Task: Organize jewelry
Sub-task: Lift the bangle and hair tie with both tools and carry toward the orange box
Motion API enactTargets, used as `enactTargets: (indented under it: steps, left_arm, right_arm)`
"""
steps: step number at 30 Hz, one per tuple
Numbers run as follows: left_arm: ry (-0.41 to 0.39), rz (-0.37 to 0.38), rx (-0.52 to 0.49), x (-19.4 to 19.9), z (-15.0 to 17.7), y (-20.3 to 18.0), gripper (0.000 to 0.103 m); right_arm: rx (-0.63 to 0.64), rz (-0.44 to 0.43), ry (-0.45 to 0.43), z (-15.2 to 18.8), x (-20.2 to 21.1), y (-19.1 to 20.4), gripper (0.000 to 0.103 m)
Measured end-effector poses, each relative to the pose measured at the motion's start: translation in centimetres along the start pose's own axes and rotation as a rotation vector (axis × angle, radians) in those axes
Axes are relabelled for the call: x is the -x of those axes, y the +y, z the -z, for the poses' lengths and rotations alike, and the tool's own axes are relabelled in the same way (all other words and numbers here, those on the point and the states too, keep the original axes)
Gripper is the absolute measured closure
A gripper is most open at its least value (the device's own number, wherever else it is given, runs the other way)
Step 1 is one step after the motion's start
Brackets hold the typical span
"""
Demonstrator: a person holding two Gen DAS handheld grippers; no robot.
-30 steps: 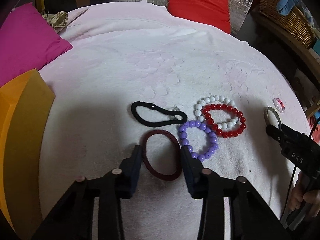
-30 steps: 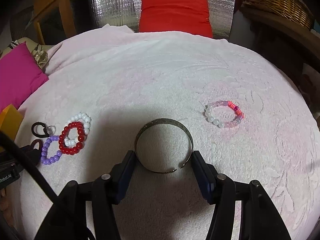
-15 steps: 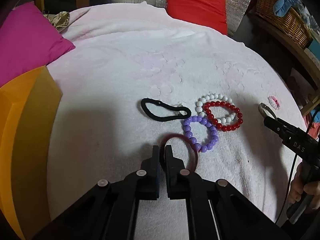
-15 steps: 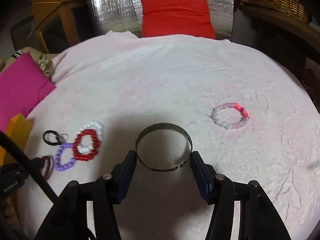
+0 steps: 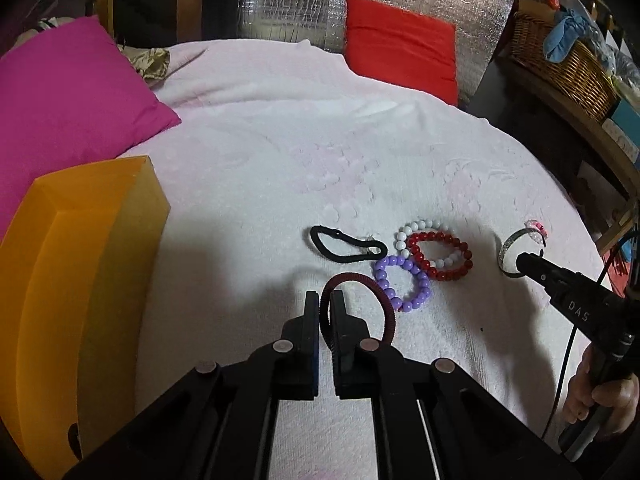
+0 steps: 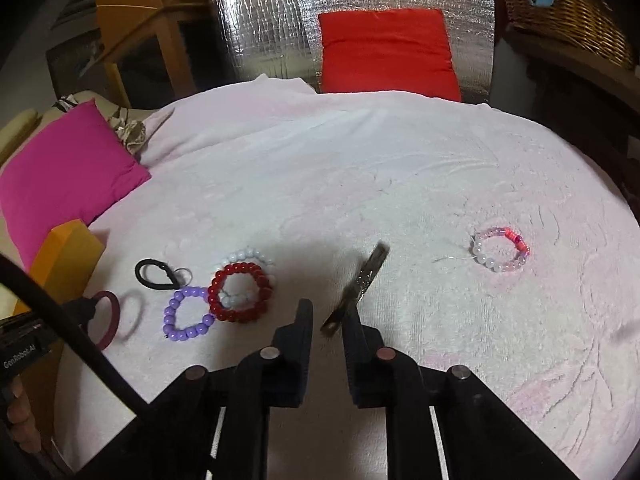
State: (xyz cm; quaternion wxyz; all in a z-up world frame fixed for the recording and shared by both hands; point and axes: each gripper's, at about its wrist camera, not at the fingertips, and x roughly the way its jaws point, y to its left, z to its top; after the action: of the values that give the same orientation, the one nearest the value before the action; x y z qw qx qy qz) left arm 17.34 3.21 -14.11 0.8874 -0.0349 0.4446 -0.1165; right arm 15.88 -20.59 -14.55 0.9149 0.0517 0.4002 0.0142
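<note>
My left gripper (image 5: 325,304) is shut on a maroon hair band (image 5: 384,308) and holds it above the white blanket (image 5: 280,184); the band also shows in the right wrist view (image 6: 110,312). My right gripper (image 6: 329,314) is shut on a metal bangle (image 6: 362,284), lifted and seen edge-on. On the blanket lie a black hair tie (image 5: 346,245), a purple bead bracelet (image 5: 404,285), a red bead bracelet (image 5: 440,255) over a white one (image 5: 416,229), and a pink-white bead bracelet (image 6: 500,249) off to the right.
An orange box (image 5: 80,280) stands at the left by a magenta pillow (image 5: 68,108). A red cushion (image 6: 386,52) leans on silver foil at the back. A wicker basket (image 5: 560,68) sits on a shelf at the right.
The left gripper closed on the maroon band and lifted it. The right gripper closed on the metal bangle and raised it, turning it on edge.
</note>
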Motion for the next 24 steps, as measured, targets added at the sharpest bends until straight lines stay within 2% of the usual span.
enactTargets:
  steps: [9,18,21,24]
  left_arm:
    - [-0.026,0.032,-0.014,0.9,0.0,-1.1,0.098]
    - [-0.006,0.032,-0.029,0.3,0.2,-1.8,0.098]
    - [0.002,0.031,-0.032,0.1,0.3,-2.0,0.098]
    - [0.006,0.029,-0.035,0.0,0.3,-2.2,0.098]
  right_arm:
    - [-0.041,-0.032,-0.045,-0.1,1.3,-1.8,0.087]
    - [-0.016,-0.051,-0.074,-0.2,2.2,-1.4,0.087]
    - [-0.05,-0.009,0.002,-0.3,1.2,-2.3,0.087]
    - [-0.042,0.007,0.114,-0.4,0.1,-3.3,0.077]
